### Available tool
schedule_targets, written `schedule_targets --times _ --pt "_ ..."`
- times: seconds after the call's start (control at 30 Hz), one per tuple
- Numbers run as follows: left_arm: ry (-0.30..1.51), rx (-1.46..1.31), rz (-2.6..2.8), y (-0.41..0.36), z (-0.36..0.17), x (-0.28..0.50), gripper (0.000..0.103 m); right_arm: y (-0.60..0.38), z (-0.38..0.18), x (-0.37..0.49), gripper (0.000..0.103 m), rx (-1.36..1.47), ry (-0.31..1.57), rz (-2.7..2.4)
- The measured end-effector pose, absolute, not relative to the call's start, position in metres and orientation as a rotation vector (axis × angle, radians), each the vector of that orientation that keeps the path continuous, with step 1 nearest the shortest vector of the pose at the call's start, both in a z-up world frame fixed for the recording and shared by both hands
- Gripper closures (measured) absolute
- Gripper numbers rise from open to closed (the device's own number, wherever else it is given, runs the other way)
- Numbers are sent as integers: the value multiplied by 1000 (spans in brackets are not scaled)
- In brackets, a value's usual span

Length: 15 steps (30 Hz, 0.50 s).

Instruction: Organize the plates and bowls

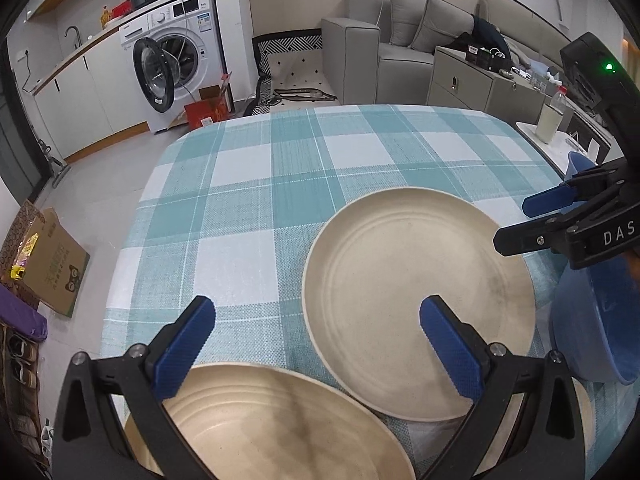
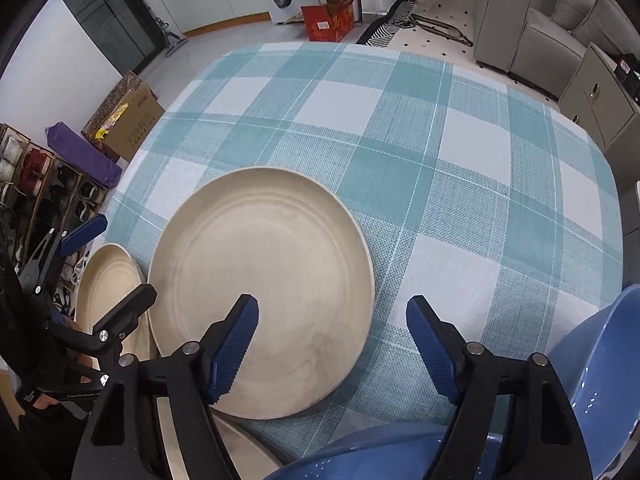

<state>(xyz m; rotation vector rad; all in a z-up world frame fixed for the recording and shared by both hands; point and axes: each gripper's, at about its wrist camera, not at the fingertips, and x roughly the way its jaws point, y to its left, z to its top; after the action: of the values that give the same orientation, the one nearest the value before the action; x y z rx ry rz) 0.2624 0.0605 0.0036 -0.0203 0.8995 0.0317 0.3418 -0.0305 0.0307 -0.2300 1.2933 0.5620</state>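
Left claw (image 1: 316, 326): open, nothing between its fingers, hanging over the gap between two plates.
Near plate (image 1: 272, 420): cream, right beneath the left claw.
Right claw (image 2: 332, 322): open, empty, over the big plate's right edge.
Big plate (image 2: 260, 292): flat on the checked cloth (image 2: 420, 152).
Blue bowl (image 2: 600, 360): right of that claw, apart from it.
Washing machine (image 1: 176, 52): far back.

Both fisheye views look steeply down along their own tongs, close above the teal-and-white checked cloth counter (image 1: 280, 184). Each shows the same round cream plate (image 1: 416, 304) (image 2: 260, 280), the right view from more directly overhead.
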Motion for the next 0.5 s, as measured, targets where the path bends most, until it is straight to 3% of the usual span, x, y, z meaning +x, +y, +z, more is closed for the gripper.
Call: schedule_targets --times 0.43,0.5 --pt "963 -28 -2 58 -12 277 2 -25 7 357 30 -263 1408 544" --pt "974 -36 -9 58 -15 279 9 -24 3 357 36 -261 1436 556"
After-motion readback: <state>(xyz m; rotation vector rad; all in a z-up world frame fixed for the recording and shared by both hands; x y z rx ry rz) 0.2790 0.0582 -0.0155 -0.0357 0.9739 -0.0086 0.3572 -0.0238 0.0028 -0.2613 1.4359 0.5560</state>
